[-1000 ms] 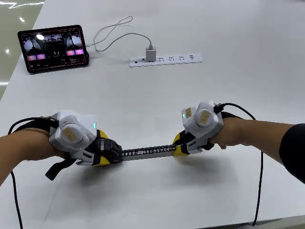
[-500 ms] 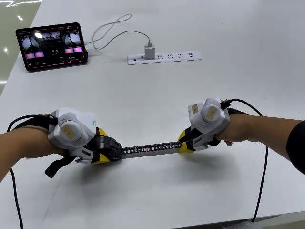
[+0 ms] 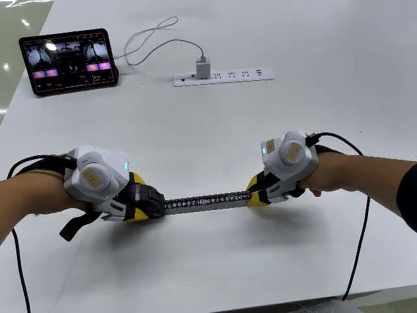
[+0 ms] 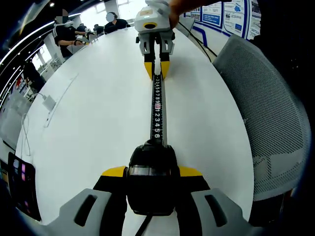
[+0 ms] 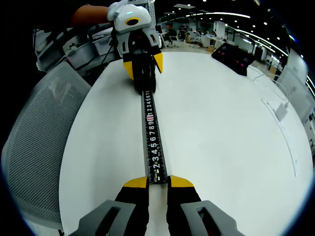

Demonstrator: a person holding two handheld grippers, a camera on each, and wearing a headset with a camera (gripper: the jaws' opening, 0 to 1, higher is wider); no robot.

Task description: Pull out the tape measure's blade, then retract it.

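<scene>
Right gripper (image 5: 157,183) nearly closed, seemingly tight on blade (image 5: 151,142)

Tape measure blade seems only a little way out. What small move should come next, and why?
Probably slide the right gripper farther from the case. Its fingers are shut on the blade tip, the left gripper clamps the case, and only a short, low-numbered stretch of blade shows between them.
</scene>
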